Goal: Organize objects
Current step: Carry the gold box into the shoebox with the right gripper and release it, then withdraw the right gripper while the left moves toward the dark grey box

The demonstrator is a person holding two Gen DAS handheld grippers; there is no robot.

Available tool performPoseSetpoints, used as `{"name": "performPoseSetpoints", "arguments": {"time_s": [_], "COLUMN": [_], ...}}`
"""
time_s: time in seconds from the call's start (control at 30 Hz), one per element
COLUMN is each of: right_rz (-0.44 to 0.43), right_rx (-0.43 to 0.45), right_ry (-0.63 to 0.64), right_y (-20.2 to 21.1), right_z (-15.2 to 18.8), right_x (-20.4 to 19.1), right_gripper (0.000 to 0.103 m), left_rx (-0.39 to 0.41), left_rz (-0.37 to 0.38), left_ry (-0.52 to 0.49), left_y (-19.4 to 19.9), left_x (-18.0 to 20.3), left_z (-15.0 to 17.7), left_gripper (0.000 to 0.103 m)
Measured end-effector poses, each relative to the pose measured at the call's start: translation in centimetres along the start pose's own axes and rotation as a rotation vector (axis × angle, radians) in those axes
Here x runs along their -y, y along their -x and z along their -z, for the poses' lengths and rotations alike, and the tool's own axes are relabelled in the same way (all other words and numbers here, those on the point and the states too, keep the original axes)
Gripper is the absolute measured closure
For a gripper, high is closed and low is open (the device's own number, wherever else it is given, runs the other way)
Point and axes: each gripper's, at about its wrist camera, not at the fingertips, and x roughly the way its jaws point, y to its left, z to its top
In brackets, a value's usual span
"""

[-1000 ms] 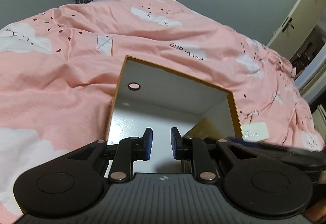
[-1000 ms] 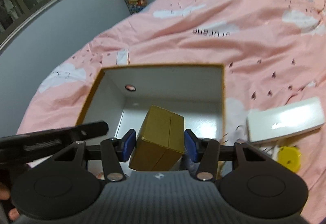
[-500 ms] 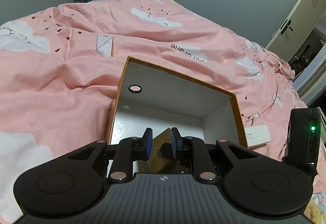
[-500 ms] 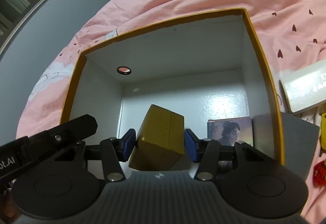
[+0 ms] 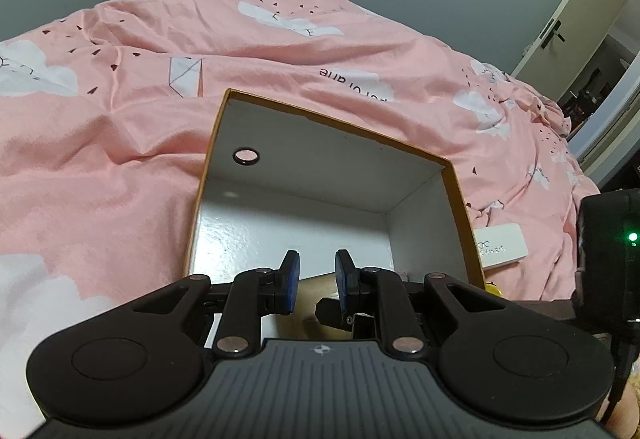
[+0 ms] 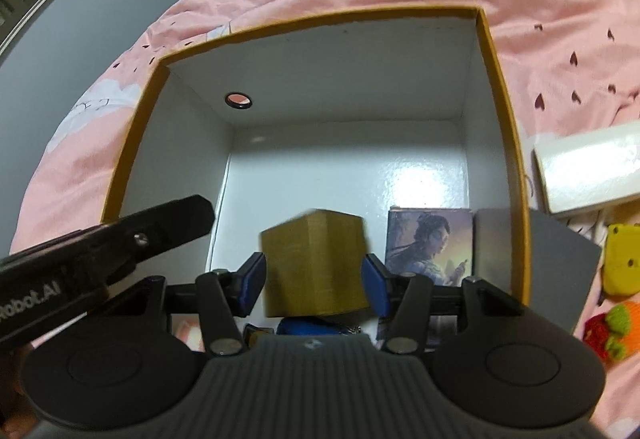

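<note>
- Holding gold block [image 6: 316, 263] in right tool [image 6: 314, 285]: blue pads clenched on its two opposite side faces, block upright, top edge slightly blurred.
- Sits low inside the open carton [image 6: 498, 79] (orange rim, white lining) on the pink bed cover [image 5: 100, 159], towards the near wall. Cannot tell whether it touches the floor of the carton.
- Picture box [image 6: 426, 243] stands just beside the block on the right; grey flat item [image 6: 552, 263] leans at the carton's right wall.
- Left tool [image 5: 316, 275] hovers at the carton's near edge, pads narrowly parted, nothing between them.
- Handling, judged: looks like a rigid card or wood cube with flat parallel faces, probably light. Matte surface, so slip seems unlikely; crushing unlikely at this grip.
- Best hold: mid-height across the flat faces, as now. A corner grip would let it swivel.
- Risk: tipping against the picture box on release.
- White box [image 6: 588, 175] and knitted toys [image 6: 622, 259] lie outside on the bed, not yet packed.
</note>
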Motion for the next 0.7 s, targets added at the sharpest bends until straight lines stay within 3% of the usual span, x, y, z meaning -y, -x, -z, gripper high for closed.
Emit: {"name": "performPoseSetpoints", "arguments": {"time_s": [0.23, 0.37, 0.53, 0.7], "right_rz": [0.058, 0.092, 0.187, 0.249], "right_rx": [0.061, 0.065, 0.174, 0.312], "right_ry": [0.154, 0.21, 0.311, 0.276], "right_y": [2.0, 2.1, 4.1, 7.1], "right_z": [0.1, -0.4, 0.4, 0.8], "right_x": [-0.5, -0.1, -0.3, 1.2], "right_gripper": [0.065, 0.08, 0.078, 0.076], "left_rx": [-0.033, -0.076, -0.124, -0.169], "left_rz": [0.027, 0.035, 0.005, -0.005], "left_ry": [0.013, 0.037, 0.07, 0.074], "left_y": [-1.0, -2.6, -4.7, -6.0], "left_x": [0.3, 0.2, -0.3, -0.2], "left_z": [0.2, 0.1, 0.5, 1.0], "left_gripper": [0.081, 0.081, 0.081, 0.081]}}
